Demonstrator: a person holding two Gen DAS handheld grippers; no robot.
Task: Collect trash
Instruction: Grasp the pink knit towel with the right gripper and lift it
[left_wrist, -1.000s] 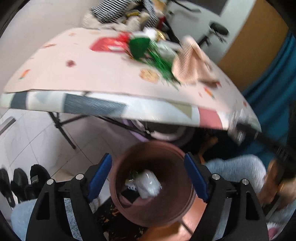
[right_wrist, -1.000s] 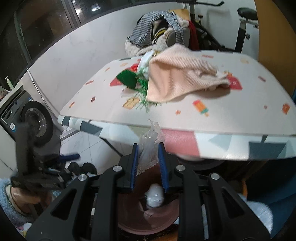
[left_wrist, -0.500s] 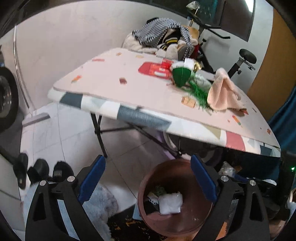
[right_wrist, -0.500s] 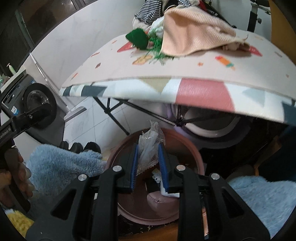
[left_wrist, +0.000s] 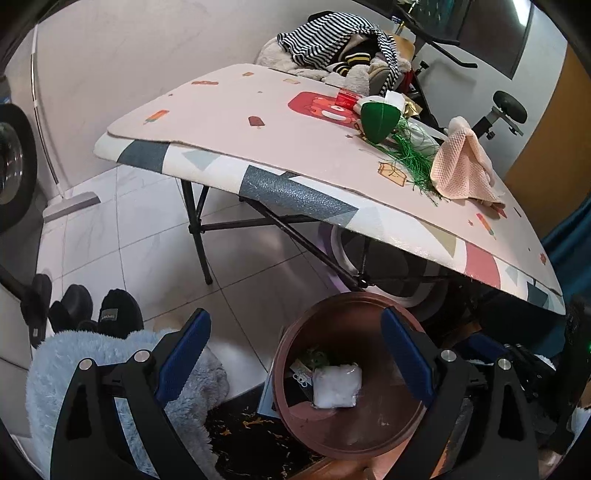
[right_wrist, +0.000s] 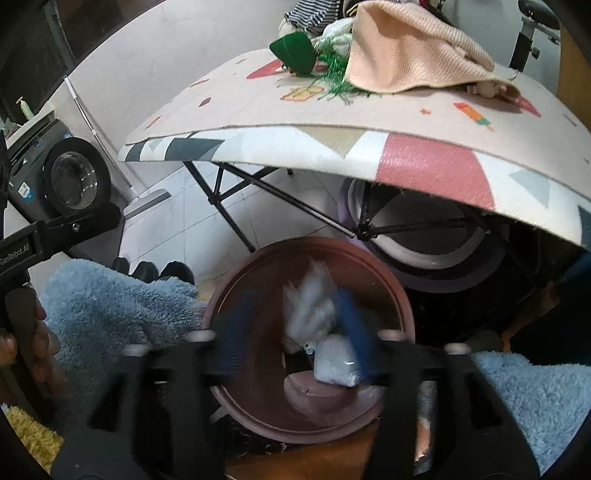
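My right gripper (right_wrist: 293, 321) hangs over the round brown bin (right_wrist: 314, 243), blurred, its jaws opening. A crumpled clear plastic wrapper (right_wrist: 310, 306) sits loose between them, close to the right finger, above a white packet (right_wrist: 332, 362) in the bin. My left gripper (left_wrist: 293, 321) is open and empty, over the near-left rim of the bin (left_wrist: 369, 424), where the white packet (left_wrist: 336, 384) and small scraps lie. On the folding table (left_wrist: 258, 110) rest a green cone-shaped piece (left_wrist: 378, 120), green tinsel (left_wrist: 410, 158) and a peach cloth (left_wrist: 461, 162).
Black slippers (left_wrist: 107, 314) stand on the tiled floor at left, beside a fluffy blue sleeve (left_wrist: 92, 365). A washing machine (right_wrist: 74, 181) is at far left. A pile of striped clothes (left_wrist: 332, 37) lies behind the table. The table's black legs (left_wrist: 199, 240) cross behind the bin.
My right gripper went down from table height to just over the bin, then spread its jaws and released the plastic wrapper. The left gripper swung back and left, off the bin's middle.
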